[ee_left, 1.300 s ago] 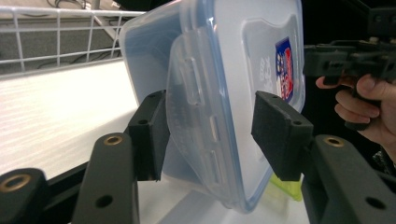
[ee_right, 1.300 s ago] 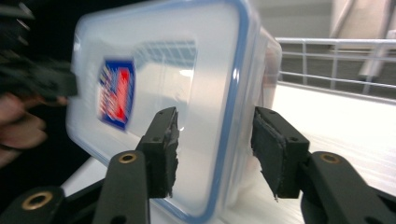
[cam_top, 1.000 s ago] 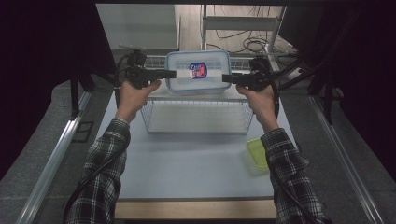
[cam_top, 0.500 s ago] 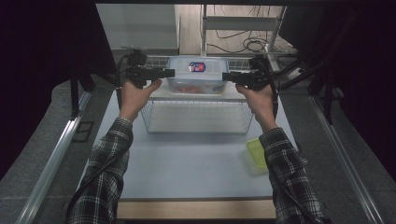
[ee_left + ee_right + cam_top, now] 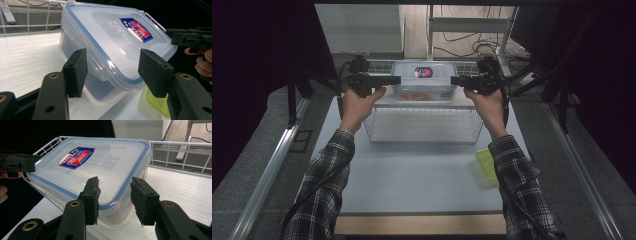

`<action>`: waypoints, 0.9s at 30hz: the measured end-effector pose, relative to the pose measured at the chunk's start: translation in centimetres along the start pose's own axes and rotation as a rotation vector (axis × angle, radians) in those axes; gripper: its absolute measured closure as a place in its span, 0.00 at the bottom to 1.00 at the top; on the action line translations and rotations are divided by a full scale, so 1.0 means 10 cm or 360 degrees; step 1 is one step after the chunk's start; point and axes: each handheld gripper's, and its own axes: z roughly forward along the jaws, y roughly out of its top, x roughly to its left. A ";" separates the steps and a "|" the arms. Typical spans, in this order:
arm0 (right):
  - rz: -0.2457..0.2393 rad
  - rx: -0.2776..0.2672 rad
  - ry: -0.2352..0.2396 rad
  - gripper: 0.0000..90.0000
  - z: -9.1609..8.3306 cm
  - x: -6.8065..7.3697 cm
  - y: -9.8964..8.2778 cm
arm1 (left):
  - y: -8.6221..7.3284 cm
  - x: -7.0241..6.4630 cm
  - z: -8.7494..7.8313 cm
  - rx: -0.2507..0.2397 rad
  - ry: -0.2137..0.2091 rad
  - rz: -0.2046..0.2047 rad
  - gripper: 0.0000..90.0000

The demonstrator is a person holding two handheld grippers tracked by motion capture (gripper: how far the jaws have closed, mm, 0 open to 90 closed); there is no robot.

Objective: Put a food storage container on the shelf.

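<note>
A clear plastic container [image 5: 424,82] with a blue-sealed lid and a red and blue label lies level on a white surface at the far end of a wire basket [image 5: 424,125]. Something reddish shows through its wall. My left gripper [image 5: 398,80] is at its left end and my right gripper [image 5: 453,80] at its right end. In the left gripper view the container [image 5: 112,37] has a corner between the pads of the left gripper [image 5: 112,70], which touch it. The right gripper [image 5: 115,200] has just been closing its jaws, and a corner of the container [image 5: 100,165] is pinched between them.
A lime-green lid or tray [image 5: 486,165] lies on the pale table [image 5: 412,180] by the right forearm. White wire railing [image 5: 175,152] runs behind the container. Dark curtains flank the table, and metal rails run along both sides.
The container has tipped from lid-toward-the-camera to level and sunk onto the white surface. Both hands have stayed where they were.
</note>
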 end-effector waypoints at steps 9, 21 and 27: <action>-0.0081 -0.0063 0.0005 0.53 -0.09 0.04 -0.05 | -0.05 -0.11 -0.15 -0.0030 0.0050 0.0136 0.42; -0.0172 -0.0096 0.0102 0.27 -0.24 0.10 -0.25 | -0.31 -0.34 -0.24 0.0010 0.0096 0.0402 0.22; -0.0213 -0.0116 0.0122 0.16 -0.28 0.13 -0.39 | -0.49 -0.35 -0.24 0.0015 0.0064 0.0445 0.16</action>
